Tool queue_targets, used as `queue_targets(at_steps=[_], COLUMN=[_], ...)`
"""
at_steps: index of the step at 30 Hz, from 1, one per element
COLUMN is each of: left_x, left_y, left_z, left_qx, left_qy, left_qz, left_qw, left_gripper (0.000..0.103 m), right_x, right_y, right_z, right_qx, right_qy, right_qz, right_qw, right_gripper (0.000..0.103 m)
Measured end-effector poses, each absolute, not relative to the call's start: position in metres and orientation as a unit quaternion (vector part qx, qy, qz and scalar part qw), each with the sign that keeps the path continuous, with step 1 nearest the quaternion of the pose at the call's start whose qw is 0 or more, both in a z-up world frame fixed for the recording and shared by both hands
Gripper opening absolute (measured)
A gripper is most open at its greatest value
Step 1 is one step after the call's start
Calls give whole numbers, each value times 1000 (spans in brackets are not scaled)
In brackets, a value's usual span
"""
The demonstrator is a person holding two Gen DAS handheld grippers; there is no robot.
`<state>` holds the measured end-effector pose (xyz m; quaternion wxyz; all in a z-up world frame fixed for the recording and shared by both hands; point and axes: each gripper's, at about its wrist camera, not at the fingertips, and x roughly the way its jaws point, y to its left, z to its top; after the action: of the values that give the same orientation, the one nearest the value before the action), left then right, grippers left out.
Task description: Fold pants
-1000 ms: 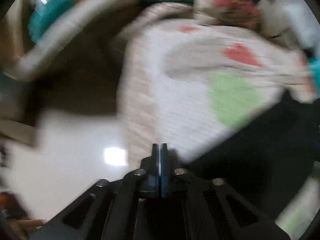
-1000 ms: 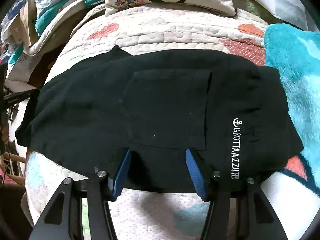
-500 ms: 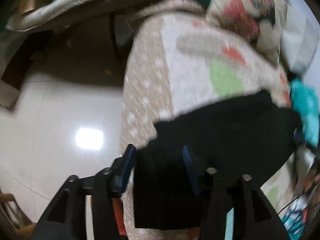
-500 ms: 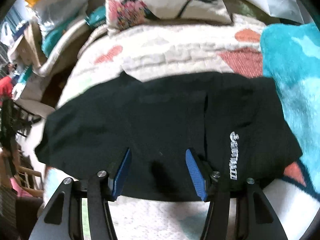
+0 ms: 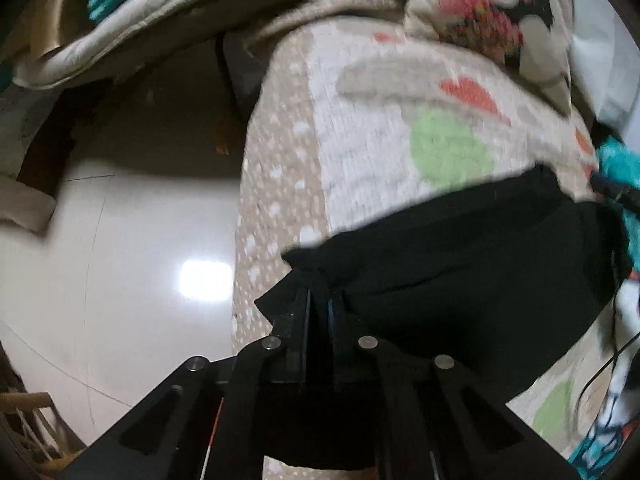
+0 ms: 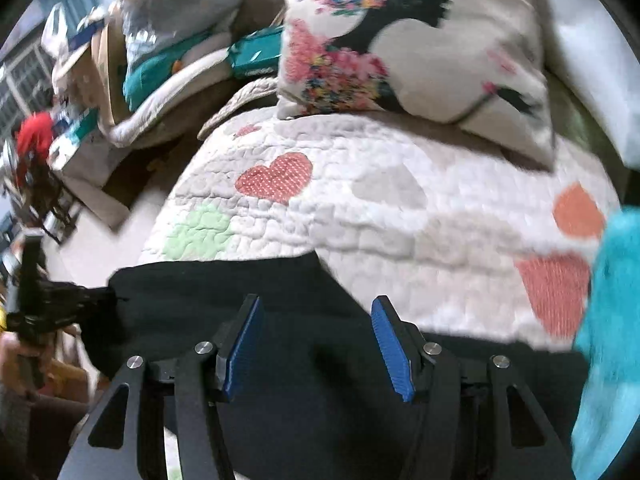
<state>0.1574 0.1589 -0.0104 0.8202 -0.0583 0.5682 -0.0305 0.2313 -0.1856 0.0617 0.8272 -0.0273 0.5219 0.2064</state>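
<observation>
The black pants (image 5: 460,264) lie across a quilted bedspread (image 5: 360,128) with heart and dot patches. My left gripper (image 5: 318,308) is shut on a bunched corner of the pants at the bed's left edge. In the right wrist view the pants (image 6: 304,400) fill the lower frame, and my right gripper (image 6: 316,344) is open above them, its blue pads (image 6: 390,350) apart and holding nothing. The left gripper (image 6: 44,304) shows at the far left of that view, gripping the pants' end.
A floral pillow (image 6: 400,40) lies at the head of the bed. A turquoise fleece blanket (image 6: 604,340) lies at the right. Shiny white floor (image 5: 120,260) is left of the bed, with cluttered bedding and boxes (image 6: 160,64) beyond.
My left gripper opened, reached the pants' left corner and closed on it. My right gripper stayed open and moved back toward the near edge, so more quilt shows ahead.
</observation>
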Motion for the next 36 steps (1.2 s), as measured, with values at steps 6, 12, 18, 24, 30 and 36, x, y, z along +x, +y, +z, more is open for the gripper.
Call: queue_targets(at_steps=[6,12,18,24,30,36], left_x=[165,167,168,185,189,183], left_y=[166,163,160,154,163,166], left_z=[9,0,0,-19,-18,-24], left_qx=[-81,-72,-80,-76,-89,-75], left_qy=[543,558,557,567,569,583], left_qz=[-10,0,10,31,48,58], left_qw=[836,827,827,820,816,807], left_gripper=[7,7,7,9,20,20], right_x=[254,262,267,300,298,275], right_y=[-161,-146,-146,-163,-186,-159], right_z=[38,4,26,29,41,33], right_qx=[-66,-97,-108,-104,-16,-70], right_qy=[532,574,533,518,539,550], right_qz=[196,193,154,83,122,159], right_qw=[821,790,825,845,834,816], right_gripper=[61,19,8,1,21,56])
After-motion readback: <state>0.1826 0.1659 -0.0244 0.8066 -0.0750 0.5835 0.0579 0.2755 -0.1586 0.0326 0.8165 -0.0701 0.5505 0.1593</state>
